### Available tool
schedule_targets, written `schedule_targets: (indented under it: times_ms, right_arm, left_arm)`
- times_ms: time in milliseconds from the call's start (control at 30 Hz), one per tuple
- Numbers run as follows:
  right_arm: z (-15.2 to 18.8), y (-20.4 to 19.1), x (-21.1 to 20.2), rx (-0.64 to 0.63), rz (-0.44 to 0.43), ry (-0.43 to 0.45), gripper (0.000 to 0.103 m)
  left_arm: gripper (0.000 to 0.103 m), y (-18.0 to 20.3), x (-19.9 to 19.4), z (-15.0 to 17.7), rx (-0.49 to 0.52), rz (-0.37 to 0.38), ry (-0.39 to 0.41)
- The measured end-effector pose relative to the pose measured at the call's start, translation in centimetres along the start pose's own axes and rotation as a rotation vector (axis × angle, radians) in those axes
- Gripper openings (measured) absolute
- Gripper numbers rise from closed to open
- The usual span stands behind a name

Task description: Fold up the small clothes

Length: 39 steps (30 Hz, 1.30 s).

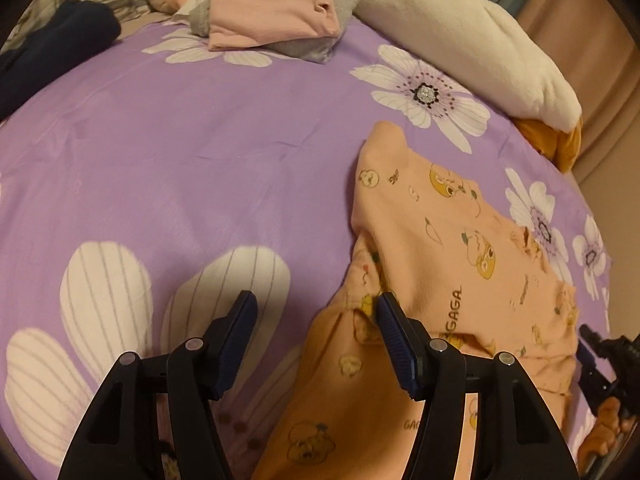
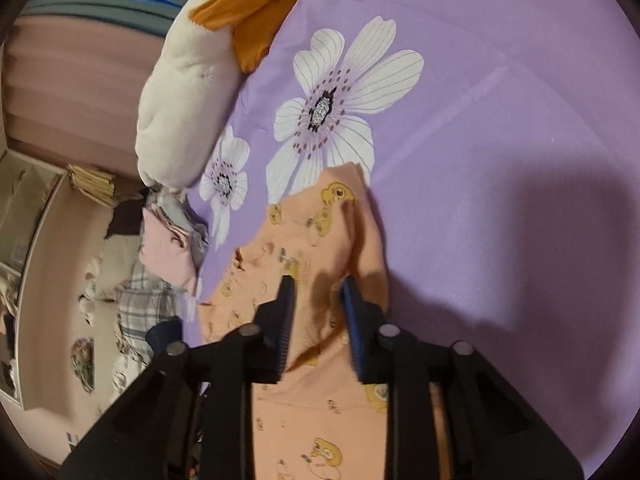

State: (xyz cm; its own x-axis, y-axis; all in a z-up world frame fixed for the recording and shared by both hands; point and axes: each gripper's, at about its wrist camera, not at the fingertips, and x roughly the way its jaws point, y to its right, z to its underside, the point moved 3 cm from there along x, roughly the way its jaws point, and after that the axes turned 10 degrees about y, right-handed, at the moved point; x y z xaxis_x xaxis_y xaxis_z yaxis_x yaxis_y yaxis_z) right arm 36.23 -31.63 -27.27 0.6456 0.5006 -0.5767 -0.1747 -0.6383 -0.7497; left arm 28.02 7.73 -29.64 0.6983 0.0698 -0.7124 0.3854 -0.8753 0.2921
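Left wrist view: left tool w/ fingers apart, nothing between the pads, hovering over the purple floral bedsheet at the edge of the peach printed garment, which lies crumpled on the bed's right side. Folded pink cloth on a grey item at the far end, white plush near it.

Right wrist view: right tool low over the peach printed garment, a raised fold btwn its fingers; can't tell if the pads pinch it.
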Motion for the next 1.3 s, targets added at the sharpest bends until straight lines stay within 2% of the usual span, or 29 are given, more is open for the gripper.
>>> schedule_targets:
  times_ms: [67,100,167,233,267,367,467,533,633,700,833,900,933,1000,1067,1100,1167,1200,1233,1267,1300]
  right_arm:
    - [0.4,0.8,0.9,0.004,0.063,-0.024,0.019]
    - [0.6,1.2,1.4,0.029,0.065,-0.038,0.019]
    - [0.5,1.9,1.7,0.070,0.032,-0.035,0.018]
    - [0.4,2.1,1.3,0.082,0.013,-0.025,0.009]
    - [0.2,2.0,0.8,0.080,0.005,0.007,0.007]
    - [-0.2,1.6,-0.4,0.072,-0.037,0.024,0.005]
    - [-0.7,0.8,-1.9,0.028,-0.009,0.046,0.005]
    - [-0.7,0.9,-2.2,0.050,-0.016,0.037,0.005]
    - [-0.1,1.6,-2.6,0.091,0.050,0.005,0.005]
    - [0.3,1.9,-3.0,0.104,0.056,-0.007,0.005]
    - [1.2,3.0,-3.5,0.126,0.140,-0.009,0.005]
    - [1.5,3.7,-3.4,0.084,0.269,0.019,0.003]
    - [1.6,3.7,-3.4,0.075,0.279,0.040,0.004]
    - [1.5,3.7,-3.6,0.092,0.250,0.042,0.009]
    - [1.2,2.9,-4.4,0.072,0.235,0.073,0.009]
    - [1.0,2.3,-4.8,0.049,0.229,0.095,0.009]
    - [0.9,0.6,-5.7,0.001,0.193,0.137,0.009]
    - [0.9,-0.3,-5.8,-0.015,0.161,0.148,0.009]
    - [1.2,-1.4,-5.7,-0.035,0.114,0.148,0.010]
    - [1.4,-2.0,-5.5,-0.047,0.088,0.141,0.011]
    - [1.9,-2.7,-4.8,-0.070,0.056,0.118,0.011]
  left_arm:
    - [0.062,0.4,0.0,0.3,0.029,-0.022,0.006]
    - [0.062,0.7,0.4,0.2,0.048,-0.035,0.012]
    - [0.063,1.0,0.6,0.4,0.066,-0.050,0.029]
    - [0.065,1.1,0.6,0.7,0.079,-0.065,0.046]
    - [0.066,1.3,0.7,0.7,0.087,-0.072,0.044]
    - [0.066,1.1,0.7,0.6,0.074,-0.064,0.044]
    - [0.067,1.0,0.7,0.7,0.079,-0.058,0.055]
    - [0.068,1.1,0.7,0.8,0.091,-0.063,0.063]
    - [0.070,1.2,0.8,0.7,0.100,-0.071,0.062]
    - [0.071,1.1,0.9,0.6,0.098,-0.068,0.059]
    - [0.073,1.1,0.9,0.4,0.103,-0.075,0.056]
    - [0.073,1.0,0.8,0.3,0.117,-0.086,0.059]
    - [0.073,0.8,0.7,0.2,0.117,-0.101,0.062]
    - [0.073,-0.4,0.4,-0.4,0.078,-0.188,0.055]
    - [0.069,-2.0,-0.4,-1.2,-0.006,-0.208,0.064]
    - [0.069,-2.8,-1.0,-1.6,-0.082,-0.172,0.071]
    - [0.069,-2.8,-1.7,-2.1,-0.146,-0.045,0.064]
    - [0.069,-2.0,-1.8,-2.2,-0.140,0.046,0.056]
    - [0.069,-1.3,-1.8,-2.2,-0.115,0.080,0.055]
    - [0.069,-0.3,-1.7,-2.1,-0.067,0.085,0.062]
    - [0.069,0.7,-1.2,-1.6,0.002,0.050,0.068]
